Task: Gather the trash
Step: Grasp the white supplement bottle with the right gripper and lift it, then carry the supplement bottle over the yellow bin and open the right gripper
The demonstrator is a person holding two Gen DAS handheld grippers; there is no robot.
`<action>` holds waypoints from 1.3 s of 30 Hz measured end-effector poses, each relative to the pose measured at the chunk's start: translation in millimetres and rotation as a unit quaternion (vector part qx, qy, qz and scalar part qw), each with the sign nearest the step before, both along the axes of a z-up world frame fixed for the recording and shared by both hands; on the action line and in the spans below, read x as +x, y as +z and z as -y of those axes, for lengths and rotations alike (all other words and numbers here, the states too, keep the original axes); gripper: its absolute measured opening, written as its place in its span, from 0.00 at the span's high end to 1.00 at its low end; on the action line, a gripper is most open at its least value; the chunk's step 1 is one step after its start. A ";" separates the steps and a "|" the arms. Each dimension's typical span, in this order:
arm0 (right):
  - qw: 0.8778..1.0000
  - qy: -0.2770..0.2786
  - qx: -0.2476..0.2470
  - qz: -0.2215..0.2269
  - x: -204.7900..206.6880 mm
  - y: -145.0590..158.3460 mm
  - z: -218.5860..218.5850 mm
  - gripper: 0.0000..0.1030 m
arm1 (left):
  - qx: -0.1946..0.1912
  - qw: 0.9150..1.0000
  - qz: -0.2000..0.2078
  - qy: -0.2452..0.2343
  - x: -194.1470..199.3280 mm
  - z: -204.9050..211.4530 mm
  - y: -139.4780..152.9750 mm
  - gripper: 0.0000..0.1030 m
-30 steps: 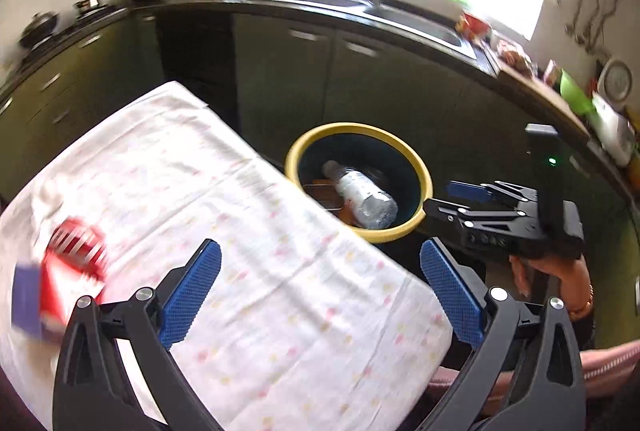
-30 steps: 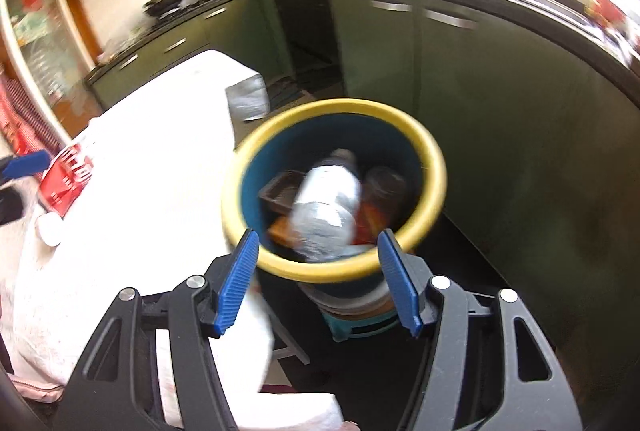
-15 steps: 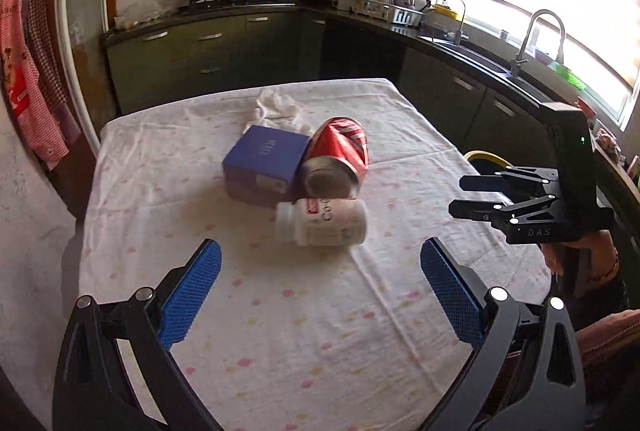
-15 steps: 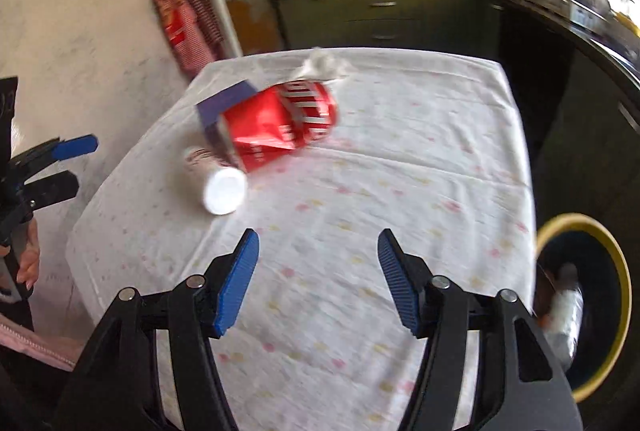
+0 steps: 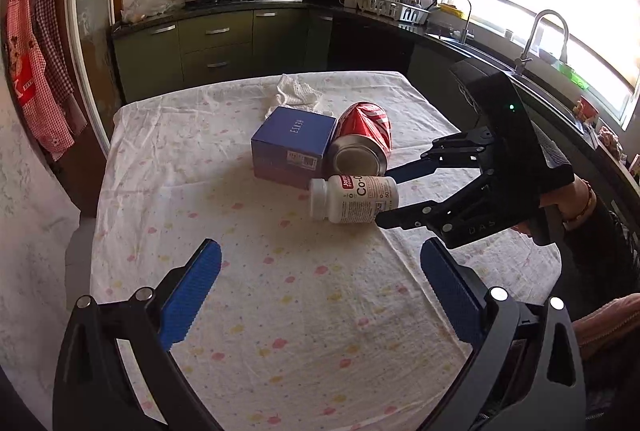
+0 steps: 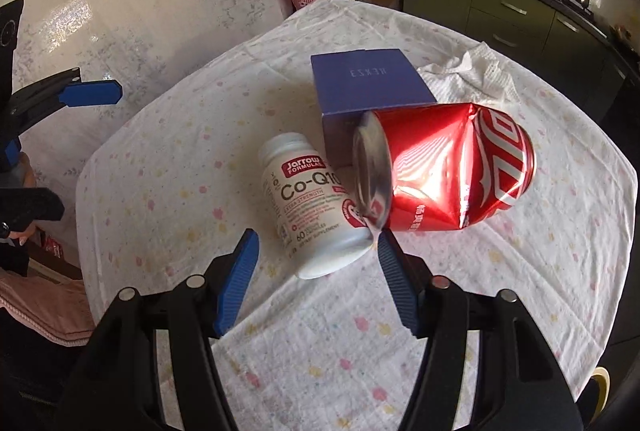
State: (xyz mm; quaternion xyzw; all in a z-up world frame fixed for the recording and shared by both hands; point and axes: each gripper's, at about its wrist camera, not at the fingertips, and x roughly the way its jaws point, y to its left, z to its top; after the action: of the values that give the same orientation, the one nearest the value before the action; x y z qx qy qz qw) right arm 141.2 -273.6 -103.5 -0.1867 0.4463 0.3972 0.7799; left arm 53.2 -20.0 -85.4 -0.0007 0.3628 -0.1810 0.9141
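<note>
Step in hand, as I read it: approach for the next pick. My left gripper (image 5: 320, 291) sits low in its frame, jaws apart and empty over bare tablecloth (image 5: 280, 331). Frame centre in the right wrist view: white supplement bottle (image 6: 316, 207) on its side, red label, base toward me, touching the dented red can (image 6: 452, 171); blue box (image 6: 368, 87) behind both. My right gripper (image 6: 316, 271) is spread, straddling the bottle's base, pads not touching. Next move probably needs a short advance, then closing without snagging the can.
</note>
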 end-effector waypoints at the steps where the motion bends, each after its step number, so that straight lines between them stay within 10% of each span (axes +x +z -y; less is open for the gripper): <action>1: 1.000 0.003 -0.002 -0.003 -0.2 -0.8 -1.6 0.43 | 0.000 1.000 -0.001 0.001 1.0 -0.9 -0.9 0.05; 26: 0.998 -0.042 -0.014 -0.038 6.2 -10.6 -34.0 0.57 | 0.002 1.000 -0.006 0.015 3.0 -12.2 -10.6 0.05; 33: 0.997 -0.070 0.018 -0.019 -22.8 15.6 9.8 0.57 | 0.009 1.000 -0.004 0.000 6.2 0.0 -10.0 0.05; 39: 0.978 -0.207 0.034 0.006 -24.2 33.3 120.2 0.57 | 0.015 0.999 0.001 -0.033 8.5 27.7 -4.9 0.05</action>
State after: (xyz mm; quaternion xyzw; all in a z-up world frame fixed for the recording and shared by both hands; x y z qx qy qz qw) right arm 117.0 -393.8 -70.1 -0.0660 0.4565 0.2414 0.8538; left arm 61.7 -47.7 -90.3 0.0248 0.3643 -0.2060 0.9079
